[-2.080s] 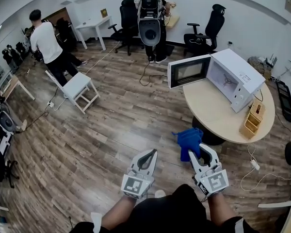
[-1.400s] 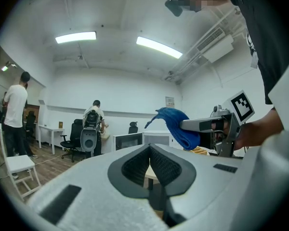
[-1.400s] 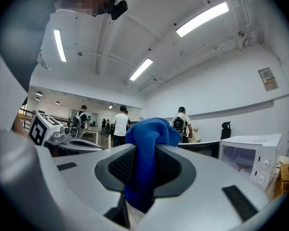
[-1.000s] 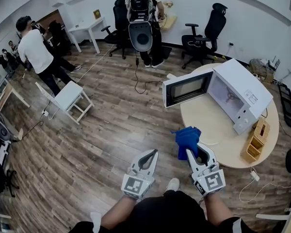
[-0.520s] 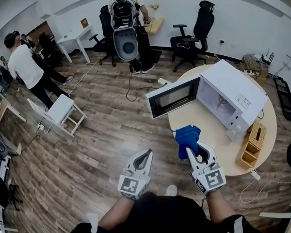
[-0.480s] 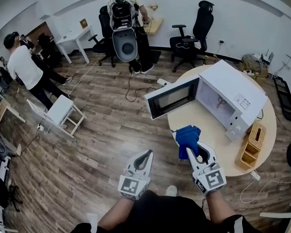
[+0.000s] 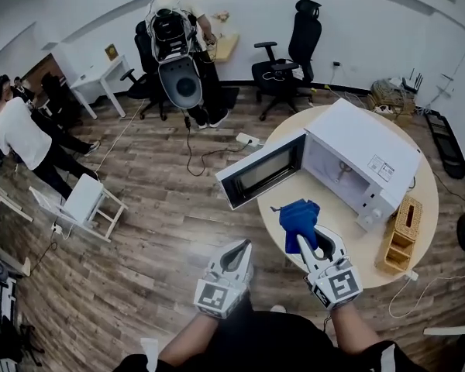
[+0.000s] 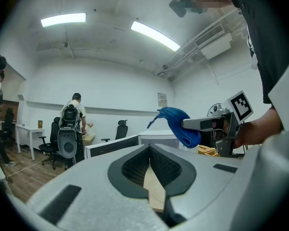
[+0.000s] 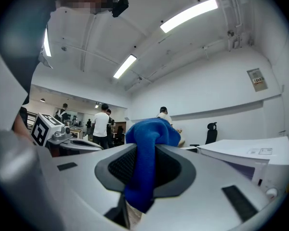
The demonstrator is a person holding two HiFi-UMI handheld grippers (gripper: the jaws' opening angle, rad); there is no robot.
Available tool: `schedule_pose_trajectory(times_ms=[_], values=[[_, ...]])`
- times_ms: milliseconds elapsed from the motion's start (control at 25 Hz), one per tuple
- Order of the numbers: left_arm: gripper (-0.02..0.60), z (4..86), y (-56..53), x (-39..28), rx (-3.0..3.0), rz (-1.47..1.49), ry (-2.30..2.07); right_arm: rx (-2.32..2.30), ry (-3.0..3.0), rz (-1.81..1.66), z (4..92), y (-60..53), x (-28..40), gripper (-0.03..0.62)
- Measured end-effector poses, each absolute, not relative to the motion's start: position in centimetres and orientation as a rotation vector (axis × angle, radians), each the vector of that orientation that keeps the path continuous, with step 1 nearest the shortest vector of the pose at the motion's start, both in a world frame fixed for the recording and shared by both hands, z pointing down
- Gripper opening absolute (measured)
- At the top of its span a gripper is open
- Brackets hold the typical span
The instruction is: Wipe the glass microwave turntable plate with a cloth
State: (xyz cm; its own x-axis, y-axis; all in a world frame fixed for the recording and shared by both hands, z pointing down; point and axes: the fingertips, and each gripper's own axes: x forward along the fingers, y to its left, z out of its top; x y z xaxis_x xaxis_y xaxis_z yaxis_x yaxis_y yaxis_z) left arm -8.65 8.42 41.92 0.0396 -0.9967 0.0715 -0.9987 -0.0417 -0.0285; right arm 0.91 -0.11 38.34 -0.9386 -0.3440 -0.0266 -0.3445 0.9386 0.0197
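Right tongs [image 7: 316,239] still clamp blue cloth [image 7: 297,216]; microwave [image 7: 364,155] now nearer.

The cloth [image 7: 298,217] is solid blue. The left gripper [image 7: 234,253] and right gripper [image 7: 314,242] are light grey, with black ribbed pads [image 8: 132,166] inside the jaws. Each carries a cube [image 7: 215,294] printed with black-and-white square markers. The microwave [image 7: 364,149] is white, with a dark door window. The table [image 7: 364,242] top is pale beige. The basket [image 7: 399,239] is tan with a woven pattern. The floor [image 7: 139,246] shows brown-grey wood planks. The chairs [image 7: 283,60] are black. The stool [image 7: 81,204] and walls [image 7: 356,14] are white. A person [image 7: 15,130] wears a white shirt and black trousers.
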Motion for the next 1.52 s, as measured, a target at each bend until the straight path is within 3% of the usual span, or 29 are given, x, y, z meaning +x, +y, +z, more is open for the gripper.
schedule_pose_trajectory(times_ms=[840,1520], values=[[0.006,40.0,-8.9,-16.5,2.694,0.07,-1.617,-1.162,2.901,0.0,37.6,-11.7,-6.0,0.091],[0.005,41.6,-12.8,-11.5,2.849,0.076,-1.213,-1.528,2.816,-0.061,40.1,-13.7,-2.1,0.091]])
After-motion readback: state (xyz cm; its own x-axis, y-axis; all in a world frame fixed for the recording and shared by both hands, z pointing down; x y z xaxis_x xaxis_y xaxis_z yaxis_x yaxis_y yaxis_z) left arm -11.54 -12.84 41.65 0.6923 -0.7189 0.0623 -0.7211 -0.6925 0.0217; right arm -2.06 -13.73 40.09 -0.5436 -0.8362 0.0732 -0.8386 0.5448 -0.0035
